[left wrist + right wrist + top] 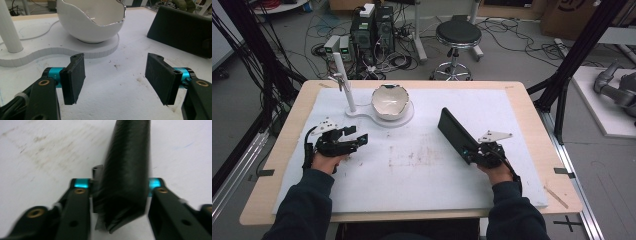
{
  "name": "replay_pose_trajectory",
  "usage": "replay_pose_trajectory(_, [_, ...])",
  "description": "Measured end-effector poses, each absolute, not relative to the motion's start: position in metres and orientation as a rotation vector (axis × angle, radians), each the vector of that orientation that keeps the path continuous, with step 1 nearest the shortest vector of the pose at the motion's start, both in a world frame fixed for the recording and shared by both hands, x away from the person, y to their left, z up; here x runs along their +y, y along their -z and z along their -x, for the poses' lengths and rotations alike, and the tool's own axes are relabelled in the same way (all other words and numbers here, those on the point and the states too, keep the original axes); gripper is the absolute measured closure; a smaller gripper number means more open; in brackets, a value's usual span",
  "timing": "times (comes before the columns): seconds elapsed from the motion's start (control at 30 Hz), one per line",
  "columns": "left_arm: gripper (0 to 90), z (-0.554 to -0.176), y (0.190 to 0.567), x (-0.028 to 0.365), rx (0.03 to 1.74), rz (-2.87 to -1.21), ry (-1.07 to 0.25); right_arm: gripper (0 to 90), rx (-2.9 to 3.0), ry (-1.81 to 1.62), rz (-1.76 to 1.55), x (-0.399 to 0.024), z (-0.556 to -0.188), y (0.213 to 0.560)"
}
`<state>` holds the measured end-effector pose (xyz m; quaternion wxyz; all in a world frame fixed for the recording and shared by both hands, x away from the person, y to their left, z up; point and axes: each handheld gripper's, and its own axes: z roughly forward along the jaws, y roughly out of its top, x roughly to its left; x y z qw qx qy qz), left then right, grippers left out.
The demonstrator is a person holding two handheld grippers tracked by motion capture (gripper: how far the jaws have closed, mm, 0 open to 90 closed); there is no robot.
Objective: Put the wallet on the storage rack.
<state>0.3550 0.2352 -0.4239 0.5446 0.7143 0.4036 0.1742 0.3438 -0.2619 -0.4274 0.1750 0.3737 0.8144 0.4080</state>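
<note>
A long black case [454,131] lies slanted on the white mat, right of centre. My right gripper [469,150] is shut on its near end, and in the right gripper view the case [127,170] fills the gap between the two jaws of the right gripper [120,185]. My left gripper [359,140] rests low at the left of the mat, open, with nothing between its pads [75,77]. The left gripper [120,80] looks toward a white bowl [90,20] with a jagged silver rim and toward the black case [182,30] at the far right.
The bowl [389,101] sits on a flat white base [362,114] from which a white pole [344,80] rises at the back left. The white mat [412,170] covers a wooden table [537,115]. A stool [457,35], computers and cables stand beyond the far edge.
</note>
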Motion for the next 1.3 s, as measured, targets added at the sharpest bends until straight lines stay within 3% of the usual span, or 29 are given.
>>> replay_pose_trajectory(0.27, [30.9,-0.355,0.425,0.237,0.968,-1.69,-0.421,73.9,2.052,-1.443,-0.998,-0.271,-0.337,0.401])
replay_pose_trajectory(0.7, [30.9,-0.355,0.424,0.241,0.971,-1.684,-0.428,74.7,2.055,-1.444,-0.909,-0.255,-0.349,0.373])
replay_pose_trajectory(1.3, [31.8,-0.354,0.424,0.256,1.002,-1.65,-0.458,74.8,2.174,-1.454,-0.547,-0.191,-0.392,0.29])
